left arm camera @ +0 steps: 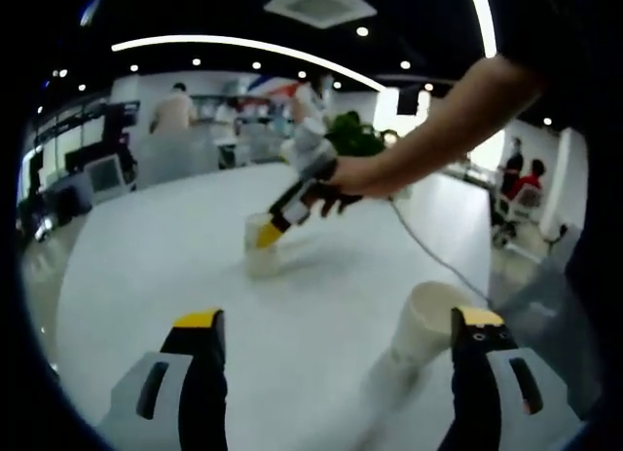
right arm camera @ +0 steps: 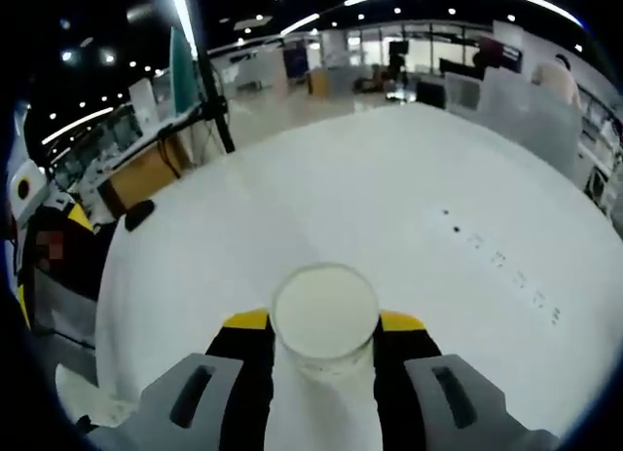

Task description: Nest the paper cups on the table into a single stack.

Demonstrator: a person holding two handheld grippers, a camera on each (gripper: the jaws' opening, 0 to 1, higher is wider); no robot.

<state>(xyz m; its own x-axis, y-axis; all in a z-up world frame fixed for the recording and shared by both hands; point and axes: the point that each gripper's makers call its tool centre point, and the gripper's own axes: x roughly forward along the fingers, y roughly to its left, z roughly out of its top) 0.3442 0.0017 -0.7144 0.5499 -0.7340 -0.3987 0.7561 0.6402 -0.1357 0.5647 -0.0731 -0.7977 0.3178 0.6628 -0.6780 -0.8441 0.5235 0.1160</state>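
Right gripper point(right arm camera: 324, 326) clamped on upright paper cup point(right arm camera: 324, 319) standing on white table point(right arm camera: 409, 198). Left gripper point(left arm camera: 336, 332) jaws wide, empty — second cup point(left arm camera: 421, 326) just inside right jaw. Keep grip light, lift straight — avoid crushing rim.

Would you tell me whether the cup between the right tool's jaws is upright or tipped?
Upright: the cup shows its round open mouth between the right tool jaws, standing on the table.
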